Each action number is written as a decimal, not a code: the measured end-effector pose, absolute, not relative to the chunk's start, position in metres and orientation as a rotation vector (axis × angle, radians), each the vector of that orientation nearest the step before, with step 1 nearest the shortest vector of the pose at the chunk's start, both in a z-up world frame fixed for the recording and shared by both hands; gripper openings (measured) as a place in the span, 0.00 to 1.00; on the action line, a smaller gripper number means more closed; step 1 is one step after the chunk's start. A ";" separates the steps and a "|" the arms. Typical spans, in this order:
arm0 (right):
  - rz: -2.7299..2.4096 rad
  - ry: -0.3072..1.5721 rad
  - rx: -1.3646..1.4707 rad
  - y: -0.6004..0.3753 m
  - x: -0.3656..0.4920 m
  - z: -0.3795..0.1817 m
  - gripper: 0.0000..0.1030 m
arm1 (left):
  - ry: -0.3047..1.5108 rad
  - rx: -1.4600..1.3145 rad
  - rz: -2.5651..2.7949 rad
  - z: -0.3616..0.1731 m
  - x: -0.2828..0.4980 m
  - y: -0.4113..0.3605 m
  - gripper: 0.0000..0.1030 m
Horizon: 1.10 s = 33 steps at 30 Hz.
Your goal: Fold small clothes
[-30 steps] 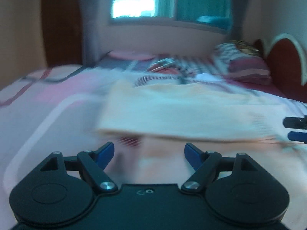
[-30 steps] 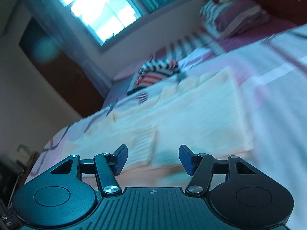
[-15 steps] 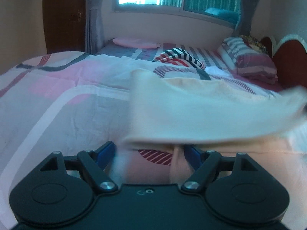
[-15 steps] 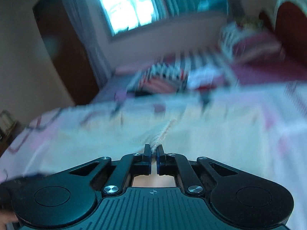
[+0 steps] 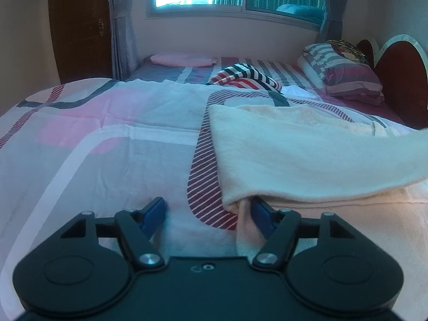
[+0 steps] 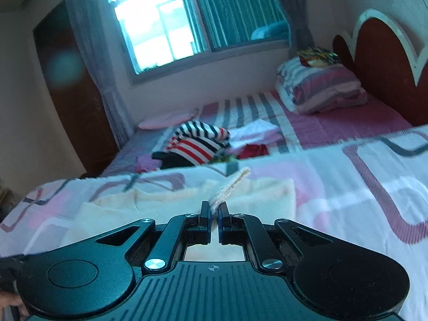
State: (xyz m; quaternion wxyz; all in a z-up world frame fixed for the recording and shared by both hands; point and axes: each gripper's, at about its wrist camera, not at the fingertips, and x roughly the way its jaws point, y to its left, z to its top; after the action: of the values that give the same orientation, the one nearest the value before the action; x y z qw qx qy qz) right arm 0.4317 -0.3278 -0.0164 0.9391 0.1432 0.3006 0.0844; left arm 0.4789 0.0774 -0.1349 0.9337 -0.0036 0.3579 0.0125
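Soft, light, floppy cream knit garment [image 5: 294, 147] spread on patterned pink-and-white bedspread [image 5: 107, 147], best taken by hems: ribbed edge pinched in right gripper [image 6: 214, 211], left gripper [image 5: 207, 211] closing around near corner.

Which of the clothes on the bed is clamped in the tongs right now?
The cream garment: the right tongs pinch its ribbed edge. The striped top lies untouched farther back.

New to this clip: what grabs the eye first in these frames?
The cream garment spread on the patterned bedspread, one edge lifted. The right tongs are shut on its ribbed hem; the left tongs are closing at its near corner, cloth between them. Behind lies a striped clothes pile.
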 end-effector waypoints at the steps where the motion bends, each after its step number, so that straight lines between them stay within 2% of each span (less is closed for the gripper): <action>1: 0.160 0.623 0.298 -0.332 0.431 -0.020 0.04 | 0.734 -0.004 0.023 -0.135 0.479 0.077 0.66; 13: 0.123 0.731 0.298 -0.349 0.431 -0.065 0.04 | 0.747 0.011 0.013 -0.135 0.482 0.078 0.66; 17: 0.104 0.738 0.269 -0.349 0.429 -0.080 0.05 | 0.743 0.001 -0.031 -0.133 0.483 0.084 0.70; 18: 0.071 0.725 0.245 -0.348 0.427 -0.076 0.13 | 0.724 -0.048 -0.045 -0.128 0.479 0.093 0.69; 19: 0.010 0.693 0.214 -0.346 0.421 -0.068 0.26 | 0.678 -0.092 -0.056 -0.121 0.473 0.099 0.68; 21: 0.059 0.592 0.226 -0.342 0.408 -0.052 0.26 | 0.596 -0.072 -0.101 -0.106 0.465 0.086 0.68; 24: 0.135 0.622 0.222 -0.315 0.418 -0.055 0.26 | 0.608 0.055 -0.196 -0.105 0.475 0.036 0.71; 27: 0.176 0.713 0.161 -0.293 0.431 -0.076 0.25 | 0.726 0.136 -0.179 -0.133 0.495 0.014 0.74; 29: 0.128 0.726 0.171 -0.305 0.432 -0.086 0.01 | 0.709 0.065 -0.202 -0.138 0.496 0.027 0.76; 33: 0.122 0.655 0.226 -0.322 0.443 -0.063 0.02 | 0.657 0.084 -0.174 -0.120 0.508 0.029 0.72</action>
State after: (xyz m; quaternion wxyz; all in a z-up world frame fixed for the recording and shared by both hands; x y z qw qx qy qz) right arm 0.4429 -0.3218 -0.0631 0.9388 0.1107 0.3207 0.0599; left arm 0.5084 0.0288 -0.1201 0.9420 0.0413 0.3220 -0.0853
